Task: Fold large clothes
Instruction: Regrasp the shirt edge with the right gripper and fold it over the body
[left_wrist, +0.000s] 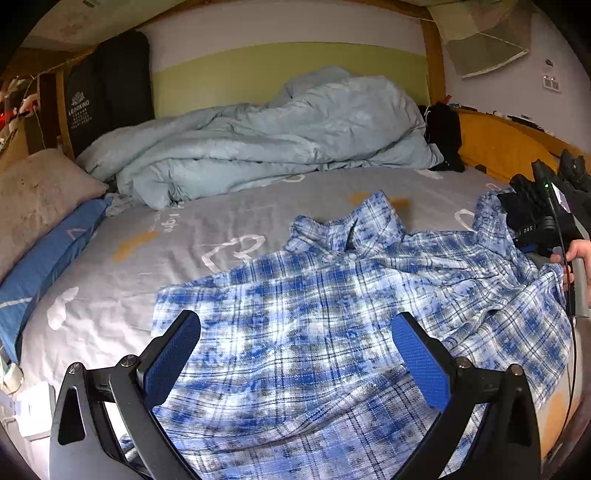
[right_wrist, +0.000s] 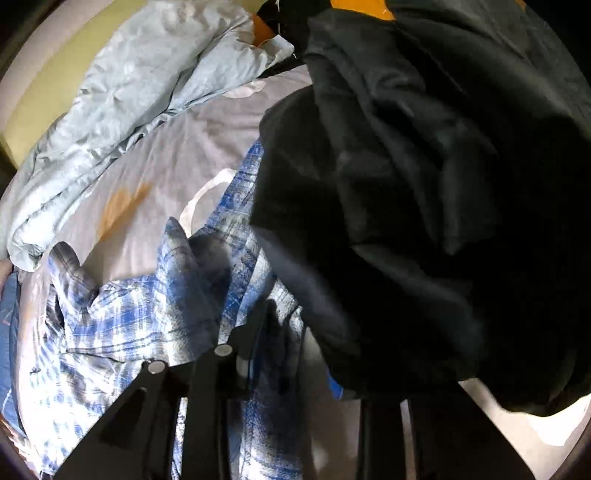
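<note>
A blue and white plaid shirt (left_wrist: 332, 314) lies spread and rumpled on the grey bedsheet (left_wrist: 155, 251), collar toward the far side. My left gripper (left_wrist: 295, 350) is open and empty, hovering over the shirt's near part. In the right wrist view the plaid shirt (right_wrist: 140, 317) lies at lower left. A black garment (right_wrist: 406, 184) drapes over my right gripper (right_wrist: 306, 354) and hides its fingertips; the jaws look close together on this cloth. In the left wrist view the right gripper (left_wrist: 543, 218) sits at the shirt's far right edge with black cloth on it.
A crumpled light blue duvet (left_wrist: 266, 136) fills the far side of the bed. A grey pillow (left_wrist: 37, 195) and a blue pillow (left_wrist: 48, 266) lie at left. An orange bed rail (left_wrist: 498, 144) runs along the right, with more black clothing (left_wrist: 443, 133).
</note>
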